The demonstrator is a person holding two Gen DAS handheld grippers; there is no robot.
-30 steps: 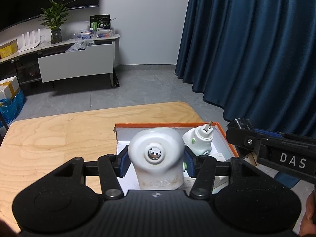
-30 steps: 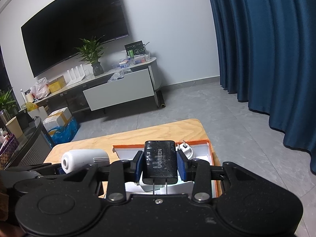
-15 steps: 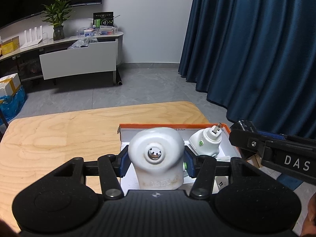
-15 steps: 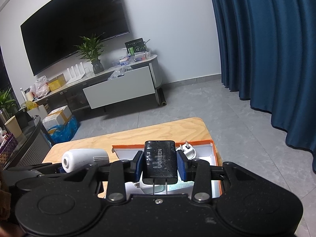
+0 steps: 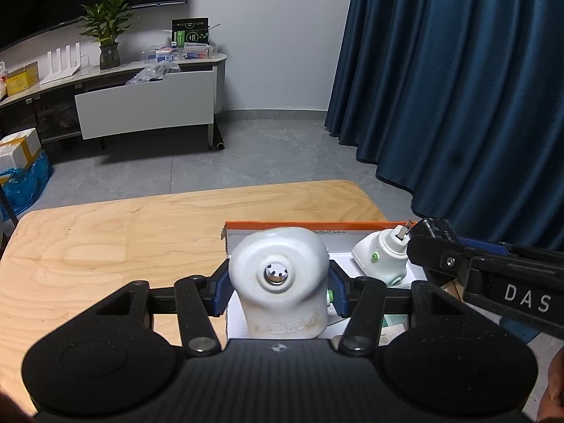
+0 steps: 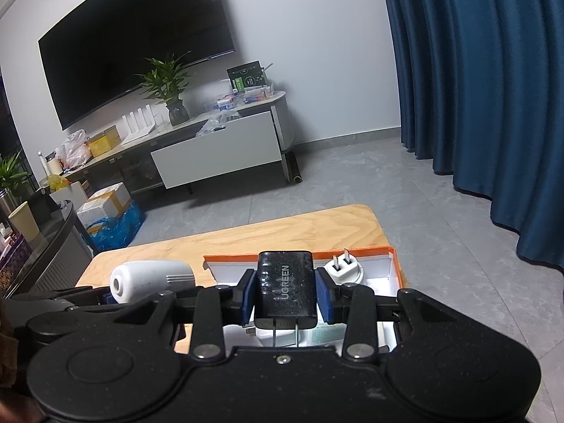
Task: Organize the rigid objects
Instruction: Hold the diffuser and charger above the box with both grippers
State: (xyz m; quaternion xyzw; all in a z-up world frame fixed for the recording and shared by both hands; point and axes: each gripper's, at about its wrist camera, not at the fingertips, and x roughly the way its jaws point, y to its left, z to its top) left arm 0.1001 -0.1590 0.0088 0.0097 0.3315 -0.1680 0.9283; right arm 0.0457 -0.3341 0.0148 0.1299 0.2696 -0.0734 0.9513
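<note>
My left gripper (image 5: 278,290) is shut on a white rounded plug-in device (image 5: 280,282), held above the left edge of an orange-rimmed white box (image 5: 282,226) on the wooden table (image 5: 105,246). A second white plug adapter (image 5: 382,261) with a green dot lies inside that box. My right gripper (image 6: 286,294) is shut on a black UGREEN charger (image 6: 286,287), prongs toward the camera, over the same box (image 6: 393,264). The white adapter (image 6: 343,268) shows behind it, prongs up. In the right wrist view the white device (image 6: 148,278) sits to the left in the left gripper.
Beyond the table lies grey tiled floor (image 5: 246,155), a low white TV cabinet (image 5: 144,105) with clutter and a plant, and a blue curtain (image 5: 458,88) at right. A round dark side table (image 6: 46,243) stands at left. The right gripper's body (image 5: 493,275) crosses the left view's right side.
Both views have drifted slightly; the box and adapter sit a little further right in the left wrist view. Both grips are unchanged.
</note>
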